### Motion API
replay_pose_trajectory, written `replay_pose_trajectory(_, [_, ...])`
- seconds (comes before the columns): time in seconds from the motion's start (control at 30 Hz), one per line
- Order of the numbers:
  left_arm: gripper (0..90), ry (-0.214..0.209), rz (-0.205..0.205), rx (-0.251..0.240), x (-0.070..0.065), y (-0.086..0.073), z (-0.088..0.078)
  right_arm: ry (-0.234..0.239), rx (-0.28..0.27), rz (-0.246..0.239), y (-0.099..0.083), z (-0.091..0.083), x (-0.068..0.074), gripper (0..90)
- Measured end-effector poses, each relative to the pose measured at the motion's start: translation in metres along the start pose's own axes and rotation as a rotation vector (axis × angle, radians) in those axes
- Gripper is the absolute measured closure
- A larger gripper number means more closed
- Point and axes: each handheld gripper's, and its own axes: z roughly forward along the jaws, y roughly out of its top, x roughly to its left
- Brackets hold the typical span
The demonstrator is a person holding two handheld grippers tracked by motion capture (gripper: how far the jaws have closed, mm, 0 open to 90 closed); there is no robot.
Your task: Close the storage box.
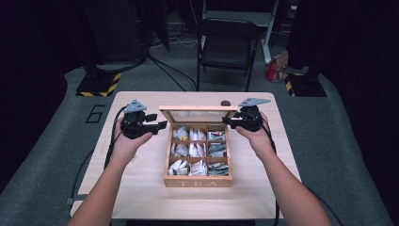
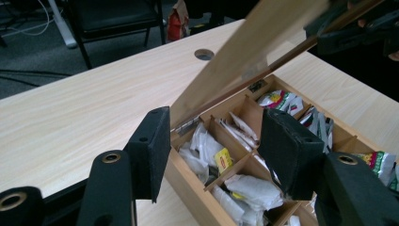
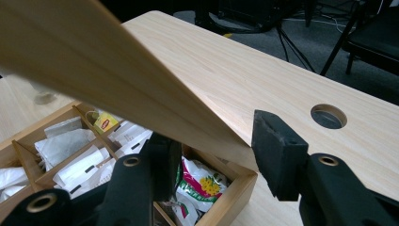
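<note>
1. Table [image 1: 141, 188]: light wood, w/ a cable hole [image 3: 328, 116] near the far edge. The tea box sits mid-table, its "TEA" front facing me.

2. Tea box [image 1: 198, 181]: wooden, nine compartments in a 3x3 grid, all w/ tea bags [image 2: 249, 188] in them. White sachets on the left & centre, coloured ones [image 3: 200, 181] down the right column.

3. Lid [image 1: 197, 114]: hinged at the back, glass pane, standing up at a tilt, so partly open. In the left gripper view it slants over the back row; in the right gripper view its wood frame cuts across the top left.

4. Right gripper [image 1: 234, 121]: at the lid's right corner. Jaws are spread, one either side of the lid's end corner, which sits btwn them; neither pad looks to press on it, so I read it as released, not grasping.

5. Left gripper [image 1: 160, 125]: just off the lid's left end, near the box's back-left corner. Jaws apart, nothing btwn them.

6. Step in hand, my read: moving the lid w/ both grippers at its two ends. Can't tell from here if it's going up or down.

7. Next move: I'd pinch the right jaws onto the lid frame, not the glass, bring the left in to steady the other end, then swing slowly about the hinge. Risk: the lid slips & drops, or the box slides.
</note>
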Motion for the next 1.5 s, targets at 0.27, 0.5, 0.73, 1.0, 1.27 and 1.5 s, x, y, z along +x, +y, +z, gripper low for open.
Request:
replay_pose_trajectory(0.27, [47.3,-0.018,0.032,-0.036,-0.011,0.010,-0.007,0.009,0.006,0.007,-0.004,-0.002,0.002,51.8])
replay_pose_trajectory(0.5, [52.6,-0.015,0.040,-0.052,-0.015,0.015,-0.012,0.006,0.003,-0.002,-0.006,-0.002,0.003,51.7])
replay_pose_trajectory(0.73, [57.1,-0.022,0.057,-0.040,-0.019,0.016,-0.015,0.011,-0.002,0.002,-0.009,-0.003,0.003,51.3])
replay_pose_trajectory(1.0, [57.7,-0.011,0.077,-0.026,-0.025,0.011,-0.017,0.020,-0.008,0.026,-0.016,-0.004,0.003,50.7])
replay_pose_trajectory(1.27, [57.5,-0.017,0.076,-0.031,-0.027,0.004,-0.019,0.032,-0.010,0.027,-0.023,-0.012,0.008,48.4])
replay_pose_trajectory(1.5, [57.3,-0.020,0.080,-0.031,-0.032,-0.006,-0.021,0.037,-0.020,-0.012,-0.025,-0.026,0.019,47.1])
